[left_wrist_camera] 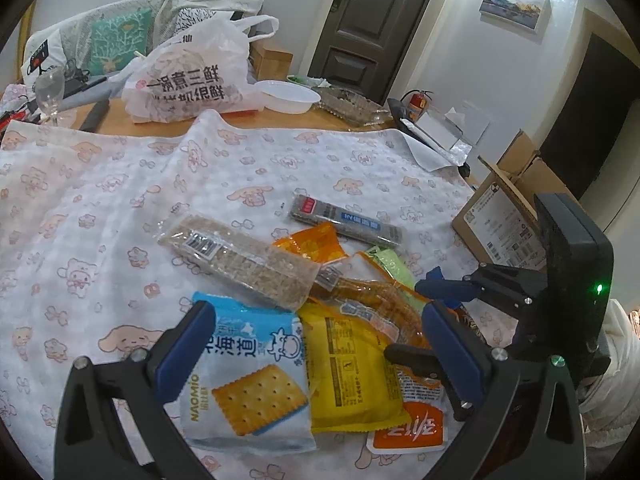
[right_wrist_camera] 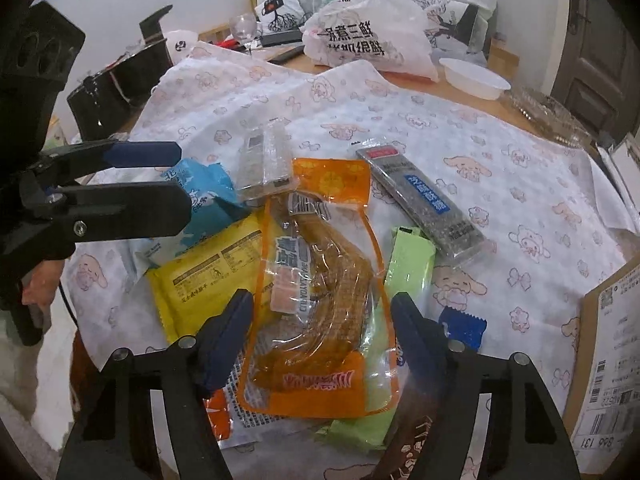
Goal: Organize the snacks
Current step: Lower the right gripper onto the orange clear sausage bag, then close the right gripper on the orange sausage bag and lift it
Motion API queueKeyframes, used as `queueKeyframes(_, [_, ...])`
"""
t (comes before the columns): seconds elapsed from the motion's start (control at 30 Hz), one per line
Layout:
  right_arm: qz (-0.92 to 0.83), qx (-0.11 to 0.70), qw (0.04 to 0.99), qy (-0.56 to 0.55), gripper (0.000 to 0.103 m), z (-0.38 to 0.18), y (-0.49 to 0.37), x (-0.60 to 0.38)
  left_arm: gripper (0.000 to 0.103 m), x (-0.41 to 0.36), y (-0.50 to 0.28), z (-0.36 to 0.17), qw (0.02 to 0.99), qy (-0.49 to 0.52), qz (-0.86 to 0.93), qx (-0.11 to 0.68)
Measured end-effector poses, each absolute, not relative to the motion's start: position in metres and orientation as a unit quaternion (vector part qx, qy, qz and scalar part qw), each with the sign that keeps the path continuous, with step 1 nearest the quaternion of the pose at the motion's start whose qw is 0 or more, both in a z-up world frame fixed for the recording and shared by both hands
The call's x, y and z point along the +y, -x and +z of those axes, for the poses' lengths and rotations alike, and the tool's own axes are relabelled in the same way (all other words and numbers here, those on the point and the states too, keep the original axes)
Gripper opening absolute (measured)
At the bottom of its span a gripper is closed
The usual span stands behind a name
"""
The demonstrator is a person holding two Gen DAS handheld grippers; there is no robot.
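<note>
Several snack packs lie heaped on the patterned cloth (left_wrist_camera: 120, 184), lower centre of both views, unsorted. Left gripper (left_wrist_camera: 316, 344): fingers wide apart, hanging over the blue cracker pack (left_wrist_camera: 248, 376) and yellow pack (left_wrist_camera: 348, 376), gripping nothing; likely lined up for a pick. Right gripper (right_wrist_camera: 320, 344): fingers apart, flanking the clear orange pouch (right_wrist_camera: 320, 300) without pressing it, apparently the next pick. Grey bar (right_wrist_camera: 424, 204) sits upper right, apart from the heap. Cardboard box (right_wrist_camera: 608, 360), right edge, may be the destination.

Printed plastic bag (left_wrist_camera: 188, 76) on the wooden surface (left_wrist_camera: 120, 118), white bowl (left_wrist_camera: 290, 96) beside it, wine glass (left_wrist_camera: 50, 92), cardboard box (left_wrist_camera: 500, 224), dark door (left_wrist_camera: 372, 24), framed picture (left_wrist_camera: 514, 4)
</note>
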State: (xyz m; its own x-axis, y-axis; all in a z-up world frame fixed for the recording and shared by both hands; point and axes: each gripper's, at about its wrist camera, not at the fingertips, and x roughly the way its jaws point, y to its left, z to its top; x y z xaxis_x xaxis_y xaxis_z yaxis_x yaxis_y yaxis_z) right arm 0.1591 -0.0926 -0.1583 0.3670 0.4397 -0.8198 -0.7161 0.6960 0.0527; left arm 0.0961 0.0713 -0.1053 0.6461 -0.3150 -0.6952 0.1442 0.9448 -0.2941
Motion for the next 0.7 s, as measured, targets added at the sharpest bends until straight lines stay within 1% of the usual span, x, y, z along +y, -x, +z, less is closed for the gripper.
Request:
queueKeyframes(0.03, [0.356,0.436,0.811,0.16,0.065,-0.157,-0.159,-0.093,0.102,0.071,-0.096,-0.105,0.901,0.107,-0.128,0.401])
queueKeyframes(0.07, [0.357,0.434,0.811,0.161,0.061,-0.156,-0.158,-0.093,0.102,0.071,-0.096,-0.106,0.901,0.107,-0.128,0.401])
queueKeyframes(0.1, [0.364,0.429,0.811,0.163,0.052,-0.152,-0.155,-0.093,0.102,0.071,-0.095,-0.106,0.901,0.107,-0.129,0.401])
queueKeyframes(0.13, [0.361,0.431,0.81,0.166,0.05,-0.151,-0.154,-0.093,0.102,0.07,-0.095,-0.106,0.9,0.106,-0.129,0.401])
queueKeyframes(0.23, [0.357,0.439,0.809,0.162,0.047,-0.149,-0.152,-0.097,0.102,0.069,-0.093,-0.105,0.901,0.106,-0.13,0.4])
queueKeyframes(0.43, [0.347,0.432,0.816,0.162,0.046,-0.137,-0.143,-0.106,0.102,0.067,-0.088,-0.102,0.902,0.103,-0.13,0.398])
queueKeyframes(0.5, [0.342,0.436,0.815,0.17,0.047,-0.136,-0.141,-0.108,0.102,0.067,-0.087,-0.101,0.902,0.103,-0.132,0.398])
queueKeyframes(0.57, [0.332,0.435,0.817,0.184,0.052,-0.137,-0.139,-0.109,0.102,0.067,-0.086,-0.1,0.902,0.103,-0.132,0.397])
queueKeyframes(0.6, [0.327,0.434,0.818,0.19,0.059,-0.137,-0.139,-0.109,0.102,0.067,-0.086,-0.1,0.902,0.104,-0.132,0.397])
queueKeyframes(0.7, [0.315,0.444,0.816,0.198,0.067,-0.145,-0.14,-0.108,0.102,0.067,-0.086,-0.1,0.902,0.104,-0.133,0.397])
